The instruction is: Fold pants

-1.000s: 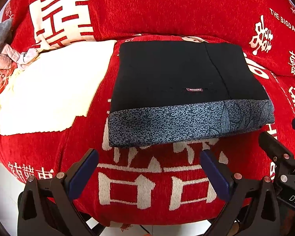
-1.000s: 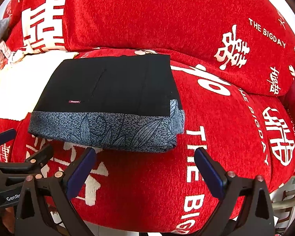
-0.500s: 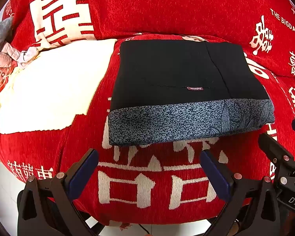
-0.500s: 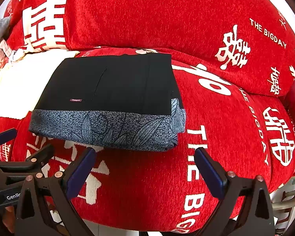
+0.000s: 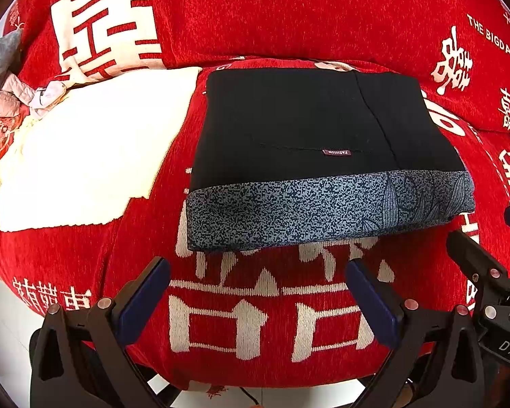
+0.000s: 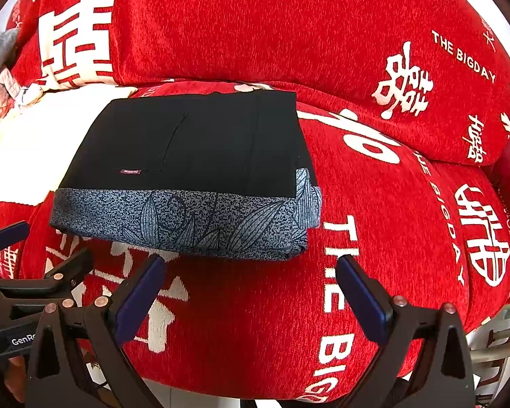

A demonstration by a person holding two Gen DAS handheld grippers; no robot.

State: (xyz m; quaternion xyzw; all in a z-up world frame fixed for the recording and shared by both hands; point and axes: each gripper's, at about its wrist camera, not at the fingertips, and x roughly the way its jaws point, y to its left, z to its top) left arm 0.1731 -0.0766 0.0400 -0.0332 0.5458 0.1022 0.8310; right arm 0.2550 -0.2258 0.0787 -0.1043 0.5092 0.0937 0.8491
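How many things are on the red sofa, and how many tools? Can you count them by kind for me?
Folded pants: 1
White cloth: 1
Crumpled clothes pile, too bunched to count apart: 1
Tools, left tool and right tool, both open and empty: 2
Total: 5

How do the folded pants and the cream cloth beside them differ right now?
The pants are black with a blue-grey patterned band; the cream cloth is plain. The pants sit as a thick, neat rectangle; the cloth lies thin and flat with a ragged edge. Both rest on the red sofa cover, and neither gripper holds either.
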